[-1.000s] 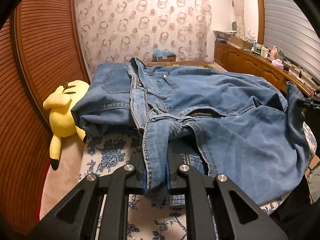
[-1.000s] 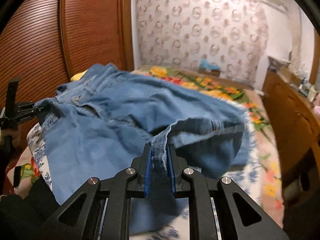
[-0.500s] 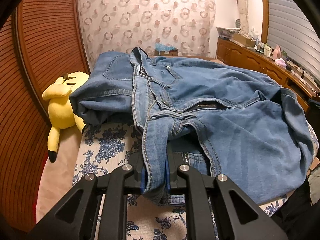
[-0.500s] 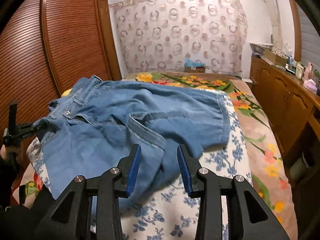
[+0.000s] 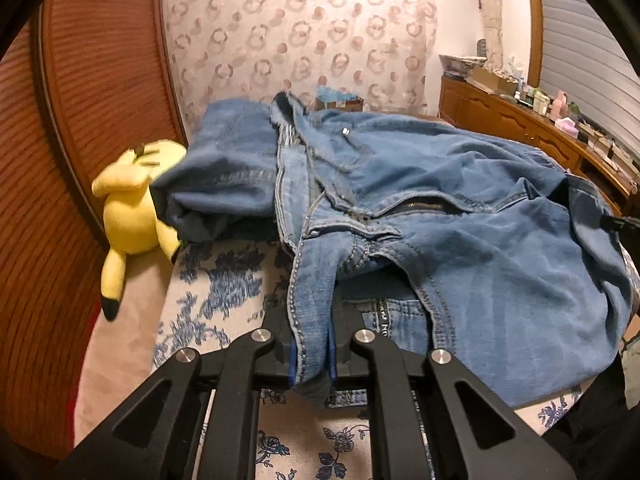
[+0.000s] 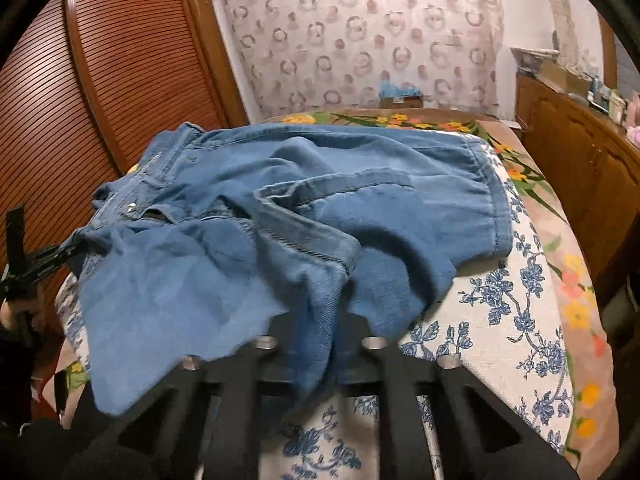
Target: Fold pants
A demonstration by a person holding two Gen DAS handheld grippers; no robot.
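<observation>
Grippers both pinching denim. Left gripper (image 5: 311, 354): blue pads (image 5: 291, 362) pressed together on a strip of waistband, cloth filling the gap, loose end hanging below the tips. Right gripper (image 6: 318, 344): jaws closed down on a bunched fold of leg fabric; view is motion-blurred, pads hidden under the cloth, but denim clearly runs between the fingers.

Jeans (image 5: 460, 216) lie crumpled across the near end of the bed (image 6: 500, 320), on the blue-floral sheet. From the left gripper: waistband runs up and away, open zipper (image 5: 416, 205) just beyond it, metal button (image 5: 345, 131) farther back. One leg is folded back into a thick roll at the jeans' left edge. From the right gripper: a hem seam crosses the middle of the jeans, second hem edge at their right side, near the bed's right edge.

Yellow plush (image 5: 132, 204) sits beside the jeans' left roll, touching or nearly so, against the wooden slatted door (image 5: 100, 80). Patterned curtain (image 6: 360, 32) behind the bed. Wooden cabinet (image 6: 580, 152) right of the bed, clutter on top.
</observation>
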